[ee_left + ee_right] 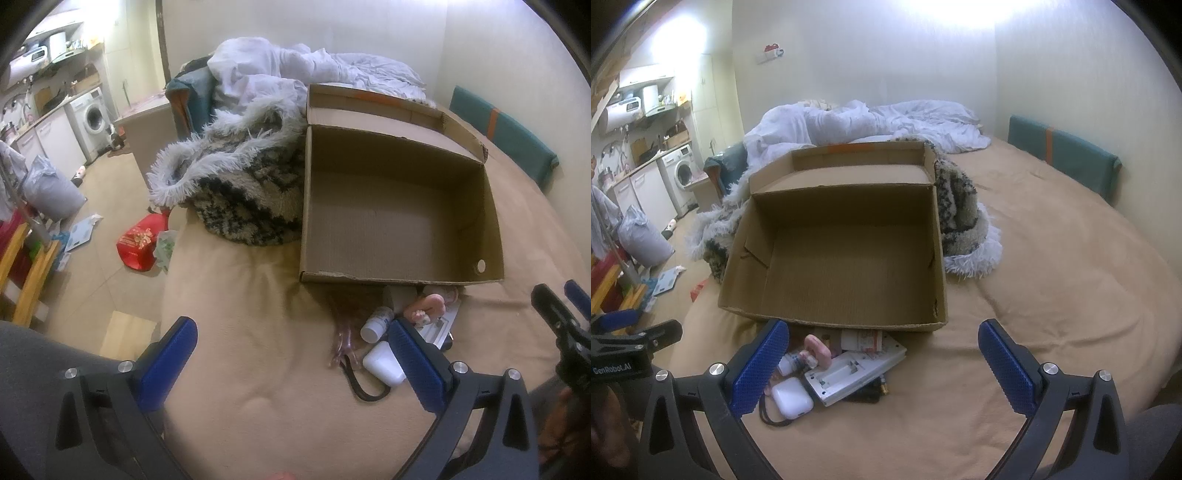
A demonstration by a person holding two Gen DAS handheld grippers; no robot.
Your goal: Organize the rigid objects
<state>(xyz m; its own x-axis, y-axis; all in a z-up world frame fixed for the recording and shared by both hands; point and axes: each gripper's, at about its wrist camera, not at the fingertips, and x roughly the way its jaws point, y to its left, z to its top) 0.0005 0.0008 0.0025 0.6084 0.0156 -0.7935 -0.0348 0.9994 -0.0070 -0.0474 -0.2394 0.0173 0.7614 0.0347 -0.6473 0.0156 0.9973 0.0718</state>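
Note:
An open cardboard box (395, 218) lies empty on a tan bed; it also shows in the right wrist view (846, 254). In front of it sits a pile of small items: a white earbud case (792, 397), a white flat device (855, 374), a pink object (818, 349), a white pill bottle (376, 323), a labelled bottle (862, 339) and a black cord (360, 386). My left gripper (291, 362) is open, the pile beside its right finger. My right gripper (882, 362) is open, the pile by its left finger. Both are empty.
A shaggy black-and-white blanket (240, 184) and a white duvet (295, 70) lie behind the box. A teal headboard cushion (1067, 155) stands at the right. The floor at the left holds a red bag (138, 243), a grey bag (48, 188) and a washing machine (92, 118).

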